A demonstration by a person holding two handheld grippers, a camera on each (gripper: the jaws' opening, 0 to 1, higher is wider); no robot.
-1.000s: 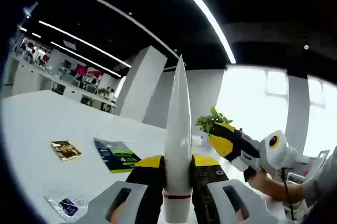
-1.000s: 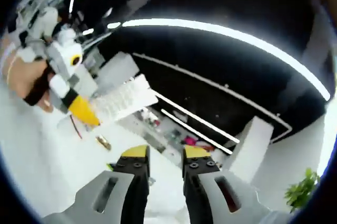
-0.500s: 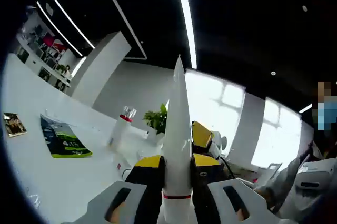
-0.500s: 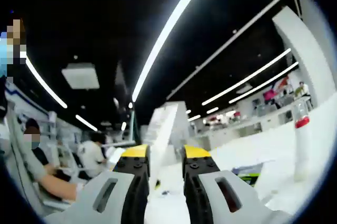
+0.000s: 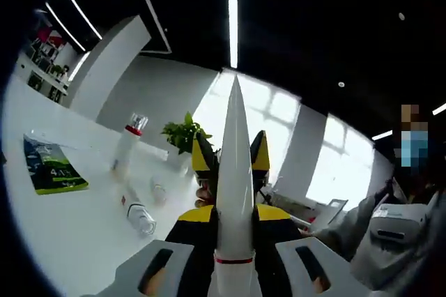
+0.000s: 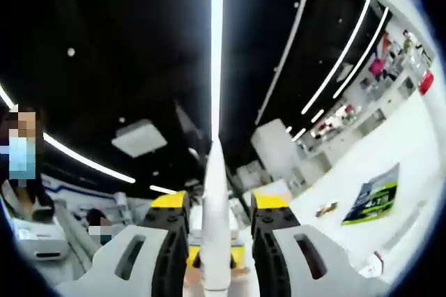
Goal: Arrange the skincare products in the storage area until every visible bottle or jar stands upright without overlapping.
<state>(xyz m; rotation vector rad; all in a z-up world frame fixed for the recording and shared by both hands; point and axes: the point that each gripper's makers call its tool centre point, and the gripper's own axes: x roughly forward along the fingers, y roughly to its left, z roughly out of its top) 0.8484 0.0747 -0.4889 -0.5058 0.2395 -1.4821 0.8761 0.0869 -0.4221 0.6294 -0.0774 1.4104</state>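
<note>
In the left gripper view, the left gripper (image 5: 235, 215) is gripping a white squeeze tube (image 5: 235, 171) firmly between its jaws. The red-banded end is sitting low in the grasp and the flat crimped end is pointing up and away. Half a second ago the right gripper (image 6: 219, 203) was hanging off to one side of that tube with nothing between its jaws. Now its yellow tips are flanking the tube's middle. In the right gripper view the tube is rising between jaws that are spread apart, with a sliver of gap on each side, so they are not clamping it. I judge that a handover or a two-handed regrasp is starting, and that the tube is being held in the air rather than stood in place.

Beyond the grippers, on the white table (image 5: 77, 241), a clear bottle (image 5: 139, 215) is lying on its side, so the arranging is looking unfinished. Just past it a small clear container (image 5: 159, 191) is sitting, too small to tell its pose. Farther off, a red-capped bottle (image 5: 126, 149) is standing upright near a potted plant (image 5: 182, 134).
</note>
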